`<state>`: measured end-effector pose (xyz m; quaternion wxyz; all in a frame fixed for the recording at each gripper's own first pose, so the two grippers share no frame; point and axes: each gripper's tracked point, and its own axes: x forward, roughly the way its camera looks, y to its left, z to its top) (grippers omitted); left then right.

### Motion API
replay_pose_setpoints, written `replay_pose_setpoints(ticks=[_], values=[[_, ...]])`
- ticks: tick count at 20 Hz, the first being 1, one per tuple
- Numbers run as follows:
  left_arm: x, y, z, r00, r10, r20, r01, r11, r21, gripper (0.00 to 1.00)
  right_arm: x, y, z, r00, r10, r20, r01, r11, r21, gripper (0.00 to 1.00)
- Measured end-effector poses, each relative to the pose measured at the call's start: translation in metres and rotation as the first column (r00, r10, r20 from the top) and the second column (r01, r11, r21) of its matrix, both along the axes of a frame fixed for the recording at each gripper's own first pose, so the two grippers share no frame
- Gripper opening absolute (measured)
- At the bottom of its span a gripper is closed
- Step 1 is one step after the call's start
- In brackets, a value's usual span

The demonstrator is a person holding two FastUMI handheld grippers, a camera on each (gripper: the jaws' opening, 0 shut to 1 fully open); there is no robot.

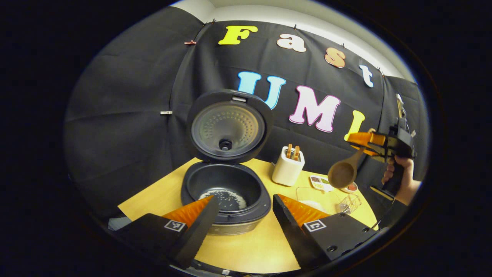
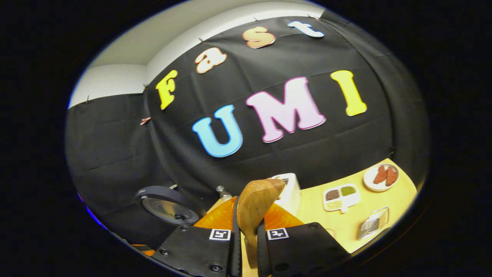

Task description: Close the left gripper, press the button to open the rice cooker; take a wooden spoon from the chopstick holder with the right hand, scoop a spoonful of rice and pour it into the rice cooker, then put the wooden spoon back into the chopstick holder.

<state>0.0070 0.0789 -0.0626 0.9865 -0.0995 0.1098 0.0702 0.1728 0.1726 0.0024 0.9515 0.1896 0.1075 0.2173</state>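
Standing open on the yellow table (image 1: 261, 246), the rice cooker (image 1: 226, 196) has its lid (image 1: 227, 127) tipped up toward the black wall, and a thin layer of white rice (image 1: 230, 197) lies at the bottom of its dark pot. The wooden spoon (image 1: 343, 172) is in the air to the right of the cooker, above the far right part of the table, with its bowl hanging down. The right gripper (image 1: 365, 144) is clenched on the handle, both fingers pressing on it, and a hand (image 1: 399, 179) holds this gripper from below. In the right gripper view the spoon (image 2: 255, 207) stands between the two fingers, which are tight against it.

The white chopstick holder (image 1: 288, 166) stands just beside the cooker on its right, with two wooden handles rising from it. Near it on the table are a small divided dish (image 1: 321, 182), a round plate (image 2: 380, 177) with red pieces, and a little wire basket (image 1: 349, 203).

The left gripper (image 1: 244, 215) hovers low in front of the cooker, its jaws released and wide apart, holding nothing.
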Motion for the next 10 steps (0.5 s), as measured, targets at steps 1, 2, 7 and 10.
replay_pose_setpoints(ticks=[1, 2, 7, 10], values=[[0.004, -0.007, 0.003, 1.0, 0.0, 0.005, 0.0, 1.0, 0.002, 0.95, 0.005, -0.024, -0.004, 0.999, -0.042, -0.017, 0.042, 0.999, 0.006, 0.19], [0.008, -0.011, 0.006, 1.0, 0.004, 0.006, -0.004, 1.0, 0.015, 0.96, 0.01, -0.046, -0.008, 0.996, -0.081, -0.032, 0.082, 0.997, 0.015, 0.19], [0.017, -0.033, 0.016, 1.0, 0.026, -0.007, -0.025, 0.998, 0.058, 0.95, 0.036, -0.146, -0.031, 0.964, -0.246, -0.105, 0.252, 0.966, 0.052, 0.19], [0.017, -0.041, 0.019, 0.998, 0.063, -0.014, -0.062, 0.995, 0.078, 0.95, 0.05, -0.197, -0.051, 0.931, -0.329, -0.158, 0.342, 0.937, 0.064, 0.19]])
